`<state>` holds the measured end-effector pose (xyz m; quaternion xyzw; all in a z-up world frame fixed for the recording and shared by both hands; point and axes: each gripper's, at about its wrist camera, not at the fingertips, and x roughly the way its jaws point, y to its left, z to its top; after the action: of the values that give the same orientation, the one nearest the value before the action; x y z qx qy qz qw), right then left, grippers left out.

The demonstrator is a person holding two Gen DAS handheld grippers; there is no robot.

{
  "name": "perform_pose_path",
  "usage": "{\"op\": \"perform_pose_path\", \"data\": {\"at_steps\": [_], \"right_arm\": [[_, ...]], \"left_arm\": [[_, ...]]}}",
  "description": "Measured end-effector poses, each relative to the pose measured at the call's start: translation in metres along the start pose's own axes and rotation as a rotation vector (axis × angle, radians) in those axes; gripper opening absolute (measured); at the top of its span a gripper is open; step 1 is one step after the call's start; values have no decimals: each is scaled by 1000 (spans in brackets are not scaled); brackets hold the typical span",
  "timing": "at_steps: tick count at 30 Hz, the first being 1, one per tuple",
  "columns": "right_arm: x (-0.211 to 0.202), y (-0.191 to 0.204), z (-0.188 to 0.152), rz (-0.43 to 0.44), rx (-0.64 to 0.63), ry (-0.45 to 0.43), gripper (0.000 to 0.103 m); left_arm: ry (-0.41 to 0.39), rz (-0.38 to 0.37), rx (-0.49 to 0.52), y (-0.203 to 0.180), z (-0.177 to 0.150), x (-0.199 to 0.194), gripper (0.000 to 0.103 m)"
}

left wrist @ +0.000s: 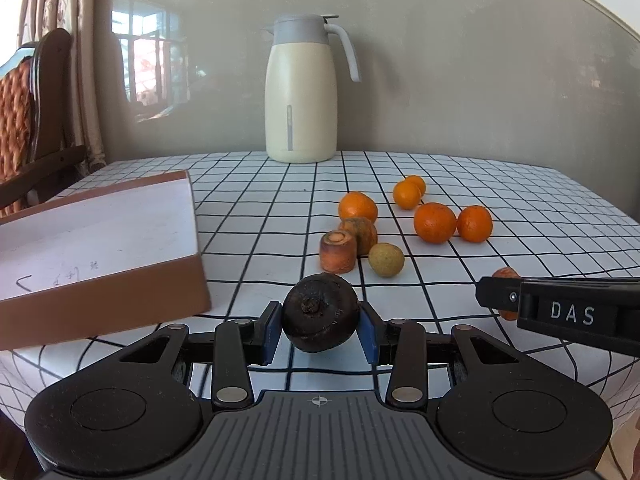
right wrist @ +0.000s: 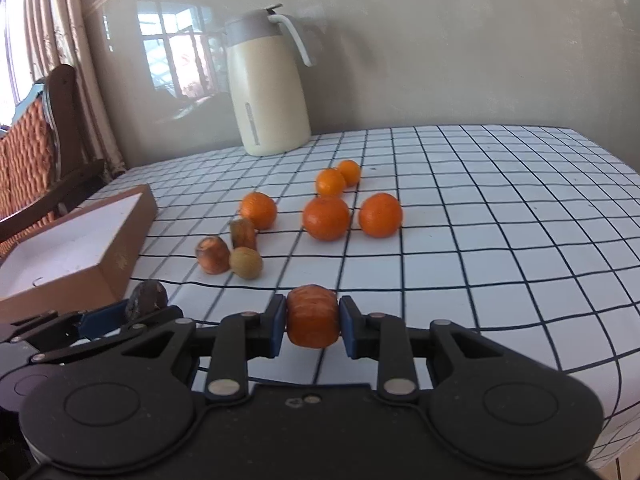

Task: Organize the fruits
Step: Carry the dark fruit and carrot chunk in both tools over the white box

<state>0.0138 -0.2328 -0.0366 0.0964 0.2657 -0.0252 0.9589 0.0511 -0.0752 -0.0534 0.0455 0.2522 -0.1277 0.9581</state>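
My left tool point(left wrist: 320, 330) is clamped on a dark, wrinkled fruit point(left wrist: 320, 312), lifted just off the tabletop point(left wrist: 520, 184) beside the box point(left wrist: 100, 240). Right tool point(right wrist: 313, 322) is clamped on an orange carrot chunk point(right wrist: 313, 322). Both look light; the dark one seems soft, so I'm gripping gently across its middle.

Checked table point(left wrist: 520, 200), box point(left wrist: 100, 240), jug point(left wrist: 301, 92), oranges point(left wrist: 435, 223)

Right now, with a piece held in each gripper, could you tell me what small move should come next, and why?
Probably carry the left gripper leftward over the open box: it is clamped on the dark fruit, and the box sits just beside it.
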Motion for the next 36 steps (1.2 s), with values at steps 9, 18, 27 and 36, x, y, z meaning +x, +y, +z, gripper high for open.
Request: {"op": "perform_pose_path", "data": {"at_steps": [9,18,27,36], "right_arm": [[2,26,0,75,-32,-2,20],[8,65,-1,183,-81,-3,20],[15,108,6,306,-121,-36,20],[26,139,18,374,-157,-60,20]], "left_arm": [[-8,36,-6,28,-3,-17,41],[-31,91,-60,69,-5,-33,41],[-98,209,-141,124,-5,-58,41],[-141,340,-214,179,-6,-72,41]]}}
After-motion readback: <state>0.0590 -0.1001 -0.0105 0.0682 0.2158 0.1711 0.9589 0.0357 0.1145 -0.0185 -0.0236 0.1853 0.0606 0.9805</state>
